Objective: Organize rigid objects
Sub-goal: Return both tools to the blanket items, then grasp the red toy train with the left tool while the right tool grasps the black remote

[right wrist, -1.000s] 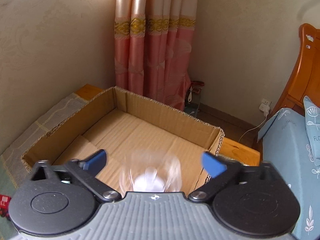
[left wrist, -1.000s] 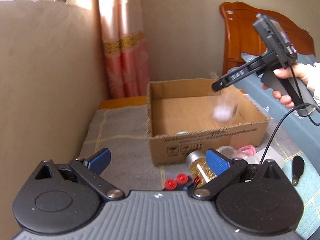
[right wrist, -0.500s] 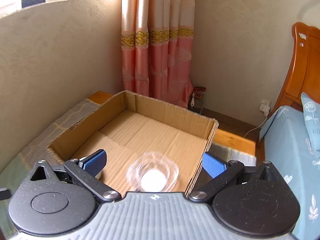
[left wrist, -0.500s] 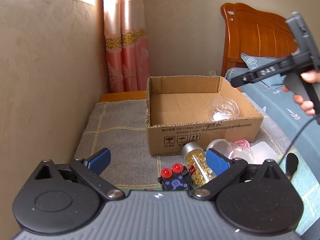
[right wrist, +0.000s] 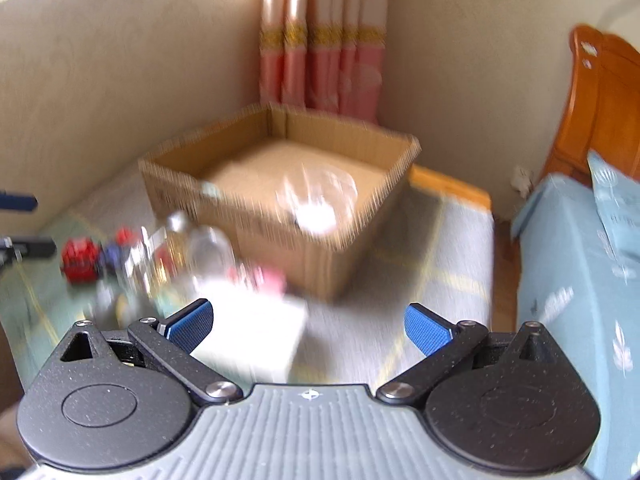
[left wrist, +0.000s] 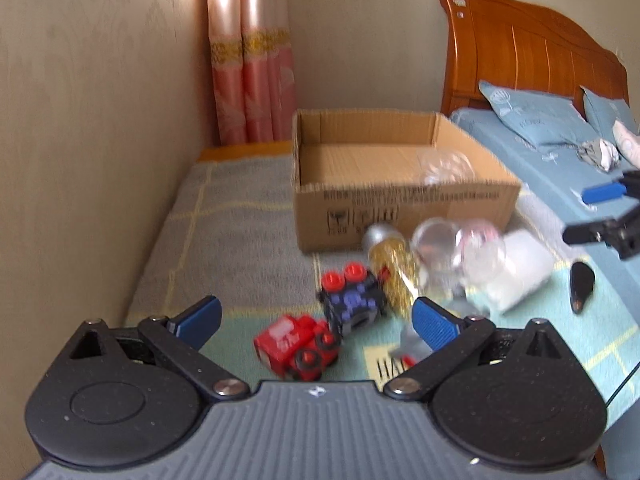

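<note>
An open cardboard box [left wrist: 404, 216] [right wrist: 320, 256] stands on the mat with a clear plastic cup [left wrist: 446, 166] [right wrist: 318, 196] lying inside it. In front of the box lie a red toy block car [left wrist: 298, 346], a dark blue block with red studs [left wrist: 352, 300], a jar of gold glitter [left wrist: 390, 268], clear round containers [left wrist: 460, 254] and a white box [left wrist: 520, 276] [right wrist: 252, 332]. My left gripper [left wrist: 316, 320] is open, just short of the red car. My right gripper [right wrist: 308, 328] is open and empty above the white box; its fingers [left wrist: 604, 194] show at the right edge.
A wall runs along the left. Pink curtains [left wrist: 252, 76] hang behind the box. A bed with a wooden headboard [left wrist: 528, 52] and blue bedding borders the right. A black oval object [left wrist: 582, 284] lies on the mat at the right.
The clear cup dropped from my right gripper into the box. Both grippers pulled back from the box; the right one came down low toward the white box, and more toys show before the left.
</note>
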